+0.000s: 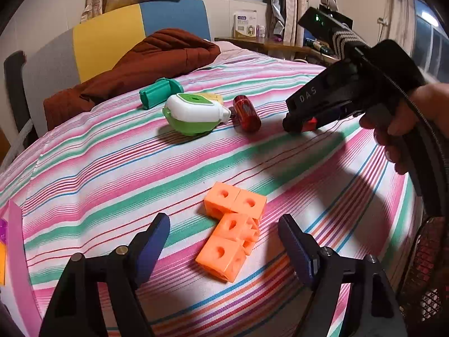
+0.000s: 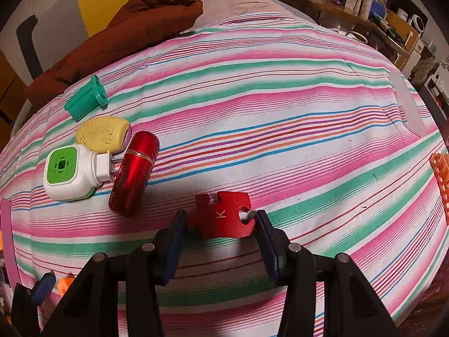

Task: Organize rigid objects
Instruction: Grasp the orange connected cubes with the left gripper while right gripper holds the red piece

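The left gripper (image 1: pixel 224 241) hangs with jaws wide and empty around the orange block cluster (image 1: pixel 233 229) on the striped bedcover (image 1: pixel 112 168), its long axis running away between the pads; the right gripper (image 2: pixel 221 224) clamps the red puzzle piece (image 2: pixel 224 219) nearby.

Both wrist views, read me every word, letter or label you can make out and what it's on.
"K": on the red puzzle piece between the right tool's fingers.
"DAS": on the right tool's black body, seen from the left wrist.
Box on the far shelf: print too small to read.
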Tool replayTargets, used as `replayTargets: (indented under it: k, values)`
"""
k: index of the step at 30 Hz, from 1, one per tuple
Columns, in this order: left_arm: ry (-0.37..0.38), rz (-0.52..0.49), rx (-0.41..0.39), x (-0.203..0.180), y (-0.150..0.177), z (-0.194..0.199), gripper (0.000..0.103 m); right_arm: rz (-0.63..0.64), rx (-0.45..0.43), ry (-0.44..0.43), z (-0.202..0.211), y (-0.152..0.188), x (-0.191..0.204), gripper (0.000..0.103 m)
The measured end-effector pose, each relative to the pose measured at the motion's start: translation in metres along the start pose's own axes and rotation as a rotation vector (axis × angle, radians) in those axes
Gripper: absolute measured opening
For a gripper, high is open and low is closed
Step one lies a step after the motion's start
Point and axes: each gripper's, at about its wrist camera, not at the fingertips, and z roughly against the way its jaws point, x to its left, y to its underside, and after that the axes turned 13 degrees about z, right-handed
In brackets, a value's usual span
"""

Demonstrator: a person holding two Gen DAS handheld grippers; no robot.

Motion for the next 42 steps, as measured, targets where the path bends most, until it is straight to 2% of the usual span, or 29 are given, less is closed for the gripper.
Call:
replayTargets:
  k: [3,5,6,7,13,18,26,33,42]
  values:
    - [0.012,0.009,-0.003,0.002,0.001,0.001,0.079,-0.001,0.002,0.001,0.002,0.001,-0.001,0.049]
    - [0.030,0.006,-0.010,0.002,0.002,0.003,0.070,0.001,0.001,0.004,0.003,0.001,-0.002,0.049]
    - [0.041,-0.002,-0.013,0.001,0.003,0.005,0.060,0.002,0.001,0.004,0.002,0.001,-0.002,0.049]
    - [0.045,-0.012,-0.015,-0.001,0.005,0.005,0.054,0.002,0.000,0.005,0.003,0.004,-0.001,0.049]
    - [0.062,-0.046,-0.023,-0.006,0.009,0.008,0.039,0.010,-0.006,0.008,0.000,0.003,-0.001,0.049]
    - [0.083,-0.019,-0.032,0.001,0.014,0.013,0.027,0.017,-0.010,0.012,0.000,0.005,-0.002,0.049]
    - [0.055,-0.012,-0.075,0.005,0.036,0.033,0.027,0.019,-0.016,0.013,-0.008,0.000,0.001,0.049]
    - [0.059,0.083,-0.062,0.019,0.043,0.052,0.026,0.017,-0.024,0.008,-0.005,0.001,-0.001,0.049]
    - [0.049,0.174,-0.151,0.047,0.042,0.097,0.026,0.014,-0.026,0.009,-0.003,0.004,0.000,0.049]
